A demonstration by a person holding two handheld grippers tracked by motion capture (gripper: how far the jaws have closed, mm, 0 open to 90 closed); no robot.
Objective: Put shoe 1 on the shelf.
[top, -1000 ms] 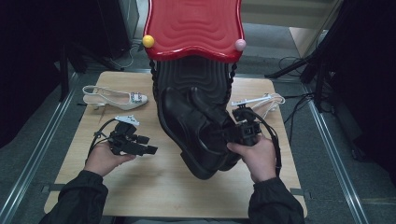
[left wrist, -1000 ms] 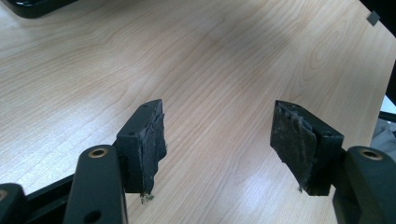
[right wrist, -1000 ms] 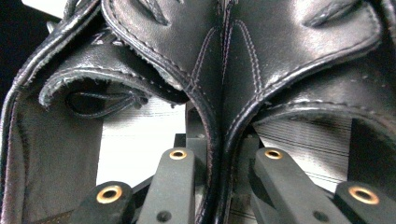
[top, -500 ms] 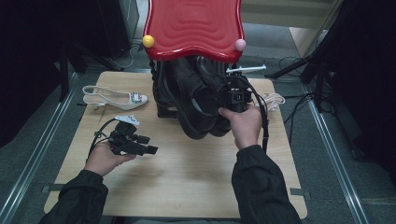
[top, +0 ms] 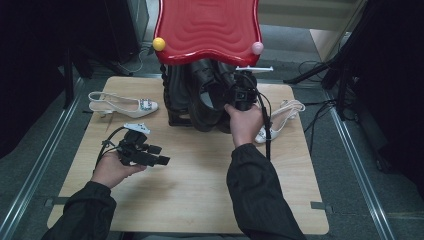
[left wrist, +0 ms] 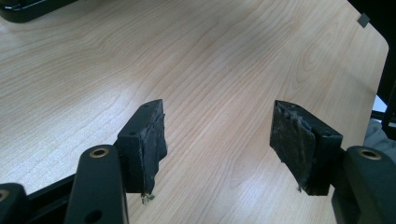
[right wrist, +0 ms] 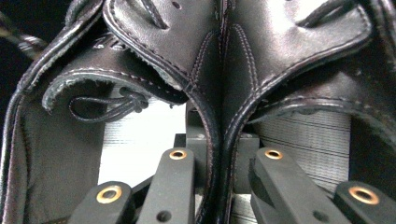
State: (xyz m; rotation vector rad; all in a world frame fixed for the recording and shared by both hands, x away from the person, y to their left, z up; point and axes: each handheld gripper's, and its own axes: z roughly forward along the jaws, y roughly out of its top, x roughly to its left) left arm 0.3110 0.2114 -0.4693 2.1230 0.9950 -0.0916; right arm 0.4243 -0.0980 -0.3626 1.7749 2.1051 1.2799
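A pair of black leather boots [top: 205, 97] stands at the back of the wooden table [top: 190, 185], partly under a red wavy top [top: 207, 27]. My right gripper [top: 241, 95] is shut on them. In the right gripper view its jaws [right wrist: 219, 161] pinch the two boots' upper edges [right wrist: 205, 56] together, with a lace loop hanging to the left. My left gripper [top: 152, 155] is held low over the table's left side, open. Between its pads [left wrist: 219, 144] is bare wood [left wrist: 210, 56].
A white slingback shoe [top: 125, 105] lies at the back left, a white strappy sandal [top: 280, 117] at the right by my right hand. The red top carries a yellow ball [top: 159, 44] and a pink ball [top: 257, 48]. Metal rails run along both table sides.
My right hand has carried the boots from the table's middle toward the back, under the red top. The left hand and its gripper have stayed in place.
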